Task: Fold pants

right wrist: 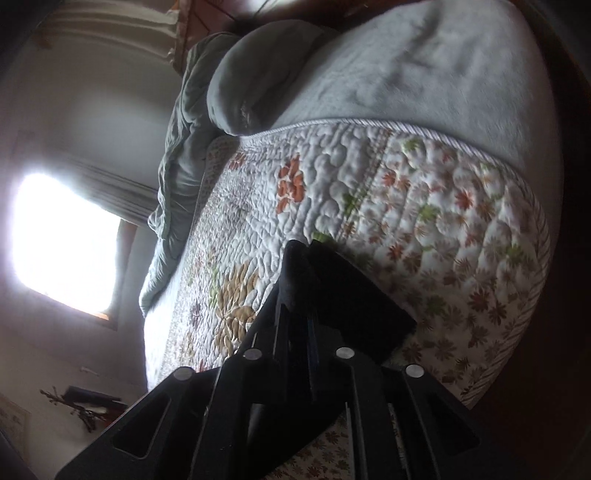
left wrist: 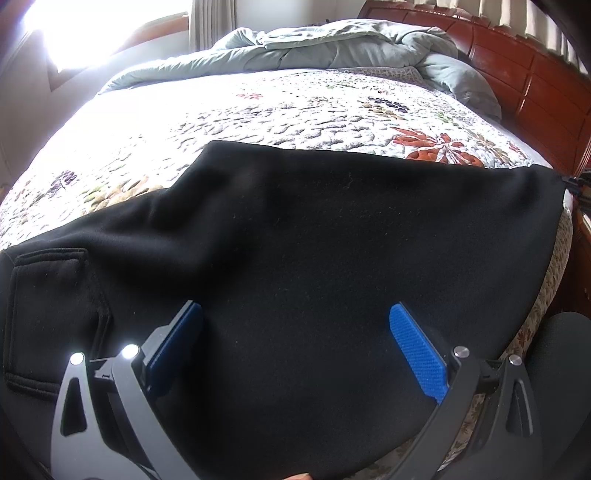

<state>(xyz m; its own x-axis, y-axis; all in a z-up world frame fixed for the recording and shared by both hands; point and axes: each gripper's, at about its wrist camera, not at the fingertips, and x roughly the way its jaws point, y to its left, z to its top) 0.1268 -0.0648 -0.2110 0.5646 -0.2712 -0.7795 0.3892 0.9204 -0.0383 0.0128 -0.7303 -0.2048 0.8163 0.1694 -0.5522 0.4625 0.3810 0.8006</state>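
Observation:
The black pants [left wrist: 314, 240] lie spread flat across the near side of the bed, with a patch pocket [left wrist: 48, 302] at the left. My left gripper [left wrist: 295, 308] hovers just above the cloth. It is open, its blue pads [left wrist: 417, 354] wide apart with nothing pinched between them. At the far right corner of the pants a bit of my right gripper [left wrist: 578, 184] shows. In the right wrist view my right gripper [right wrist: 301, 258] has its jaws nearly together, and a black end of the pants [right wrist: 362, 306] sits in them and lies on the quilt.
A floral quilt [left wrist: 258, 110] covers the bed. A bunched grey-green comforter [left wrist: 332, 44] lies along the far side by the red wooden headboard [left wrist: 517, 74]. A bright window [left wrist: 85, 26] is at the back left. The bed's edge [right wrist: 532, 332] runs close to the right gripper.

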